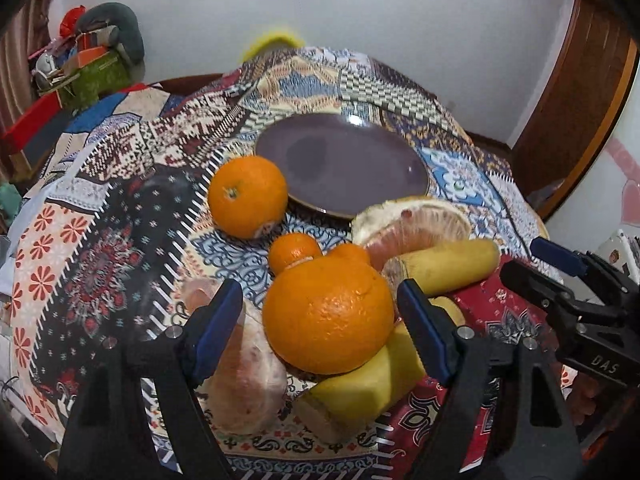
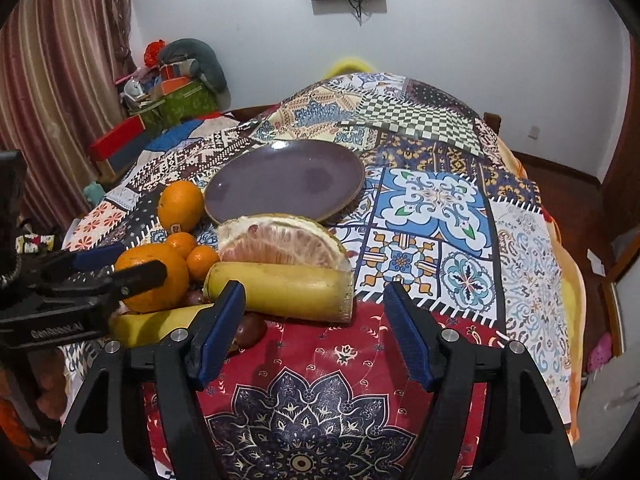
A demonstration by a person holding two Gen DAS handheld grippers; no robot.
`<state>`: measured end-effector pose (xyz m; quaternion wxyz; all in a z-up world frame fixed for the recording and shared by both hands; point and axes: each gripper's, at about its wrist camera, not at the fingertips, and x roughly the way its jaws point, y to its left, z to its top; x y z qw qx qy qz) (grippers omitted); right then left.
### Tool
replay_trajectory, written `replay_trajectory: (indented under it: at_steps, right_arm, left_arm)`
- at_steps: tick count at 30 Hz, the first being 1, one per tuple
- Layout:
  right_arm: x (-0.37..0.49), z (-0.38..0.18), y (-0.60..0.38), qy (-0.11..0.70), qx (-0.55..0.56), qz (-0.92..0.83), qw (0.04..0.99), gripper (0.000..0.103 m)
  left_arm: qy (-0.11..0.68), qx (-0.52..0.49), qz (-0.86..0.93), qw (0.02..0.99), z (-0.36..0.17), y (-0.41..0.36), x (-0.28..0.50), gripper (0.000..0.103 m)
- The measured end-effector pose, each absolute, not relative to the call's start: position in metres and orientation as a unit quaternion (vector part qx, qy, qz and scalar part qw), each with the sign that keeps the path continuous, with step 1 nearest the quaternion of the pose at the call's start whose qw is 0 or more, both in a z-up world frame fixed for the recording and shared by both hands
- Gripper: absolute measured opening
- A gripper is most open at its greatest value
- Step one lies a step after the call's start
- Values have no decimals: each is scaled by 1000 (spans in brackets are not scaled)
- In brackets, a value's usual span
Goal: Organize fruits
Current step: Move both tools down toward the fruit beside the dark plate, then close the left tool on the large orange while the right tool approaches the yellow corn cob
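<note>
Where pomelo ends, banana (image 2: pixel 280 290) crosswise.

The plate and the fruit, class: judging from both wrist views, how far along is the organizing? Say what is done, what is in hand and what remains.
Done: nothing yet; the purple plate is bare.

In hand: the left claw is open around the big orange, not closed on it. The right claw is open over the cloth, holding nothing.

Left: all the fruit, including the other orange, pomelo wedge and banana pieces, lies on the tablecloth.
</note>
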<state>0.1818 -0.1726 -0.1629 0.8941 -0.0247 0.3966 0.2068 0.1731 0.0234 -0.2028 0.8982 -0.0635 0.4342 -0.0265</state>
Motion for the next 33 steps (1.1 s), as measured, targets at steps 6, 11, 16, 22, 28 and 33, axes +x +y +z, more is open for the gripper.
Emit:
replay_trajectory:
  at_steps: [6,11,16,22,28,33]
  right_arm:
    - [188,-170,-169,412,-21,211,886,75]
    - [192,-170,-160,414,-32,211,885,82]
    - [198,-170,-141,405,-66,206,888,85]
    - [210,-176,-125,419,-68,216,879,85]
    - [212,-182,-107,423,-94,212,876,87]
    - [214,-189,-98,421,-124,201,876,92]
  left_arm:
    - [439,-58,-23,896,-212,21,177,80]
    - [436,-52,-38,898,-210,18,176,69]
    - [428,-63,-46,901,-204,25,173,69]
    - [393,-93,-34,914,-182,54,163,69]
    - [375,-93,9,922,-175,85,155,69]
    - [385,-101,30,917,-184,104,153,69]
